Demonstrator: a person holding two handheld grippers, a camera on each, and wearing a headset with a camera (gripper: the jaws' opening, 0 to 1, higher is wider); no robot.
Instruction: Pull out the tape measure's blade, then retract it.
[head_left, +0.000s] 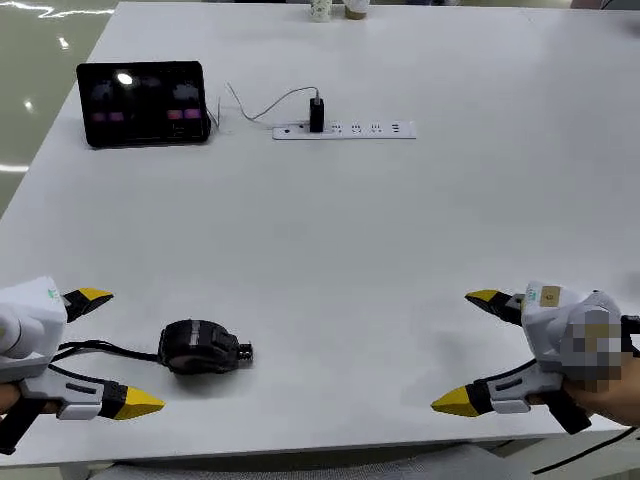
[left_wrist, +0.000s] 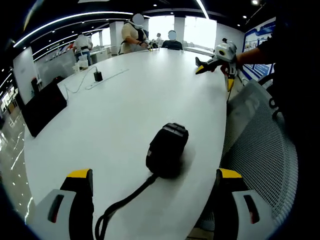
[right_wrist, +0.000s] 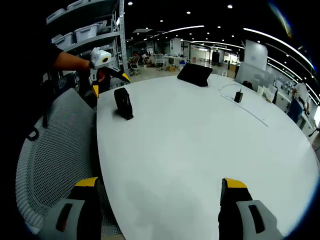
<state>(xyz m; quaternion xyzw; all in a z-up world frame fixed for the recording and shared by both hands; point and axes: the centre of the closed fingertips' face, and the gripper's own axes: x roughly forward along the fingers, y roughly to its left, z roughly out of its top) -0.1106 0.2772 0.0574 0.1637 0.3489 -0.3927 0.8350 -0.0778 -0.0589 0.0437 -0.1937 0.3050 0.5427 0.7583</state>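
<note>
L tool (head_left: 122, 349) has its jaws wide apart w/ nothing in them. It sits at the near edge of the surface (head_left: 330, 230), w/ the tape measure (head_left: 200, 347) just ahead of its tips and roughly centred btwn them, I reckon so I can close on the case and pin it. Case rests on the surface, touching neither jaw, and its black strap (head_left: 100, 349) trails back btwn my L jaws. Blade looks fully in, w/ the hook end facing away from L tool toward R tool (head_left: 462, 350). R tool is also spread open & empty, well apart from the tape w/ its tips aimed that way, prob. placed to come in for the hook while L holds the case. Nothing pulled yet imo, so the task is at its start. Farther out ahead of both tools are a power strip (head_left: 345, 129) w/ a charger plugged in and a dark tablet (head_left: 143, 103) propped up, both well clear of the work.
</note>
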